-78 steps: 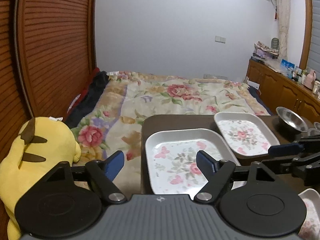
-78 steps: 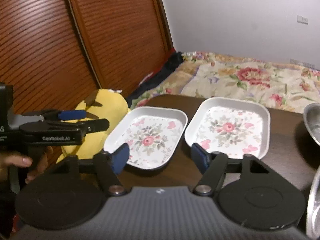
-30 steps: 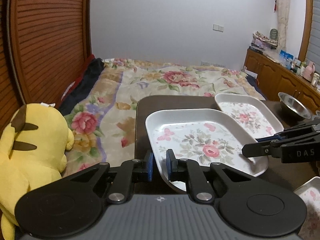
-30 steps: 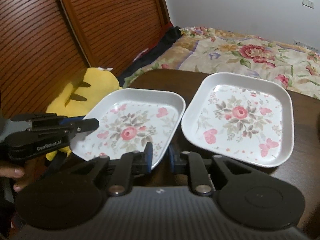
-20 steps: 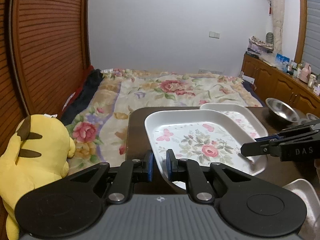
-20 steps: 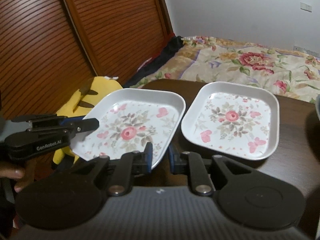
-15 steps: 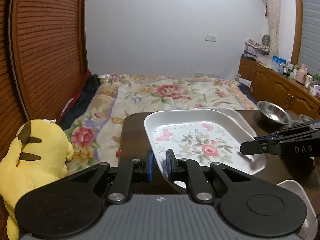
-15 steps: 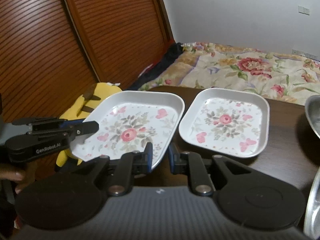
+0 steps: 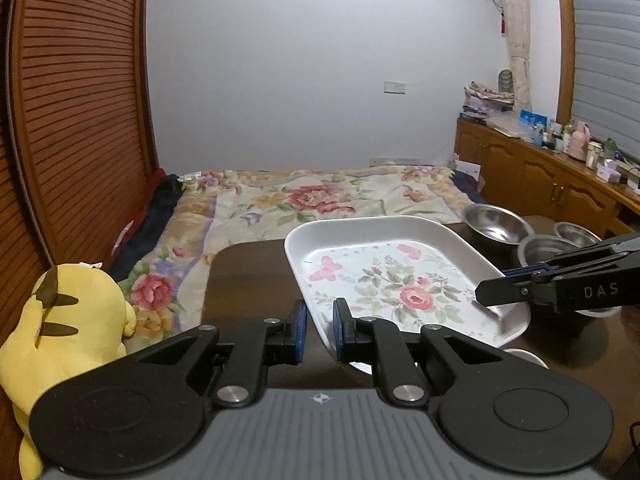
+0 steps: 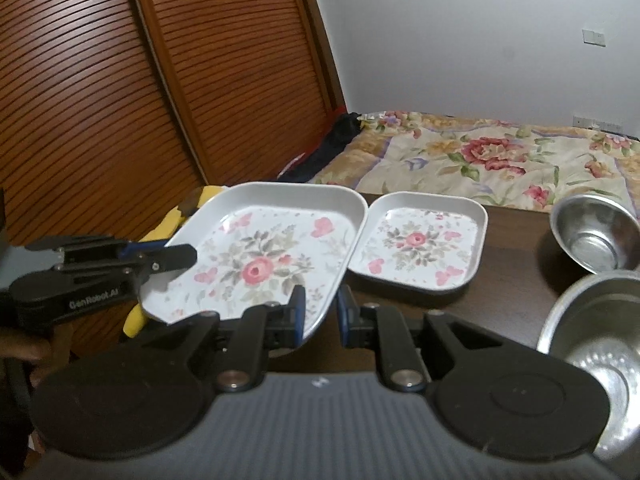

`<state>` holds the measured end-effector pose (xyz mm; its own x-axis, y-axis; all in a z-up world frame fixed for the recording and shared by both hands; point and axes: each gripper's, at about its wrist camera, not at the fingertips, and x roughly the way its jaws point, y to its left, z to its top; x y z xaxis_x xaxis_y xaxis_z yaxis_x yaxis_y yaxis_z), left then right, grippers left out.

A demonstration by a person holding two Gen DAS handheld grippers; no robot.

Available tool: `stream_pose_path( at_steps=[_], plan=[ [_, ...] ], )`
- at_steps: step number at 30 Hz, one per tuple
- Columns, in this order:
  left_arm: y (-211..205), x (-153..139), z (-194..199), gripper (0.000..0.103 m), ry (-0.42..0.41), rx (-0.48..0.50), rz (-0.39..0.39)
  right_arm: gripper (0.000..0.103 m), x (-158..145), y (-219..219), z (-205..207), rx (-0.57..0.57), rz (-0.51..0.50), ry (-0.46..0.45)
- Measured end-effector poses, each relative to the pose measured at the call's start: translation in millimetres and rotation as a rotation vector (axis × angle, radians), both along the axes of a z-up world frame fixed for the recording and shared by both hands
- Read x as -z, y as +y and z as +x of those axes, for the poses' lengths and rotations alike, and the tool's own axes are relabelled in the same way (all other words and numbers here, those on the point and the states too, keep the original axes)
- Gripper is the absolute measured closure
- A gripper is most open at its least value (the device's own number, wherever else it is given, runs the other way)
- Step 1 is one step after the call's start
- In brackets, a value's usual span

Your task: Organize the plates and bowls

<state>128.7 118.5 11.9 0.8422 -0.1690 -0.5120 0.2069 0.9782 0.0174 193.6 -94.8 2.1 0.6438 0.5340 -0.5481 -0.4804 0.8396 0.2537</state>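
A white rectangular plate with a pink rose print (image 9: 392, 280) (image 10: 264, 256) hangs in the air above the dark table (image 9: 248, 276), held from two sides. My left gripper (image 9: 318, 328) (image 10: 182, 258) is shut on its near-left rim. On the opposite rim my right gripper (image 10: 320, 316) (image 9: 490, 300) is shut. A second, matching plate (image 10: 420, 244) lies flat on the table just right of the lifted one; in the left wrist view the held plate hides it.
Steel bowls (image 9: 496, 228) (image 10: 596, 236) stand on the table's right side, a larger one (image 10: 600, 340) nearest. A yellow plush toy (image 9: 68, 328) sits left of the table, a floral bed (image 9: 320, 196) lies beyond, and a wooden sideboard (image 9: 540, 176) runs along the right wall.
Both grippers went from open to shut on the plate's rims. Since then the plate has risen off the table and shifted right, toward the second plate and bowls.
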Motion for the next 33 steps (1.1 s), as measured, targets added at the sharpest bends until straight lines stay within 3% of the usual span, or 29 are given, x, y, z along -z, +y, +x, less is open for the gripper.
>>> stream_pose_path(
  at_steps=[16,23,33],
  plan=[
    [-23,11,-25,0.088,0.014,0.038,0.015,0.085,12,-29,-35,0.009,0.034,0.011],
    [-30,26,-41,0.088,0.034,0.04,-0.025,0.085,17,-37,-52,0.008,0.024,0.002],
    [-46,50,-56,0.088,0.079,0.055,-0.025,0.085,37,-54,-74,0.012,0.012,0.03]
  ],
)
